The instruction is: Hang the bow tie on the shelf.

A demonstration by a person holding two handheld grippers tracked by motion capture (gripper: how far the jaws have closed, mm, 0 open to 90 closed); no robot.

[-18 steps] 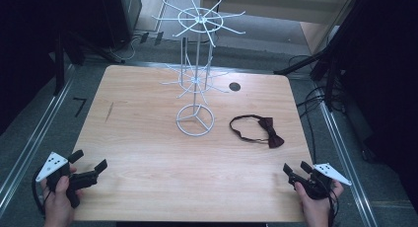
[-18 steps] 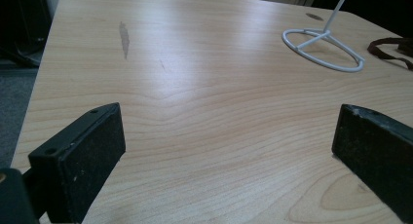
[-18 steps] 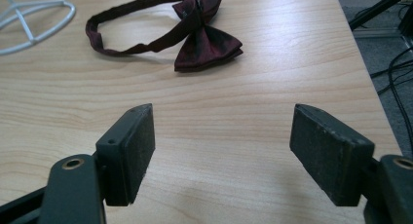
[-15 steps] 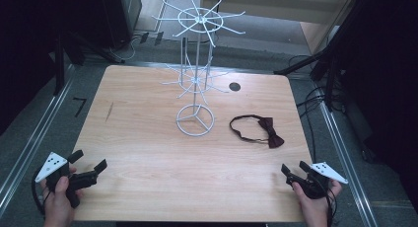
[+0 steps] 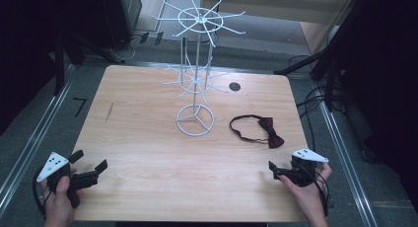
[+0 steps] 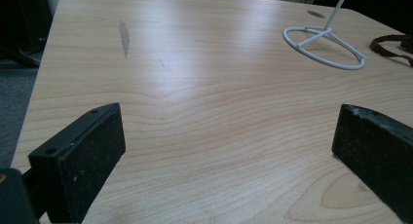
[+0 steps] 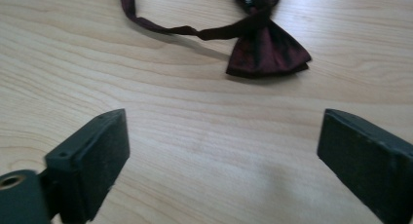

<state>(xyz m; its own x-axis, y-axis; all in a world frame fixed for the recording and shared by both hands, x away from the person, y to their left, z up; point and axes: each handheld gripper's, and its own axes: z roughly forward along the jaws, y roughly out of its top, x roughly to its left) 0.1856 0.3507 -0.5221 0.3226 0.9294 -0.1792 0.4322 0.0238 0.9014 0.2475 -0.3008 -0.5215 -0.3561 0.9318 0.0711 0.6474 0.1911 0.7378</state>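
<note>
High view, one bow tie (image 5: pixel 266 132), one wire rack (image 5: pixel 196 84), two open-jawed grippers.

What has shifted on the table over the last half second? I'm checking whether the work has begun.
Hardly anything. The right hand-held gripper has edged slightly toward the middle of the table, jaws open and empty. The left hand-held gripper stays open at its corner. The bow tie and the white wire stand lie untouched on the table.
</note>
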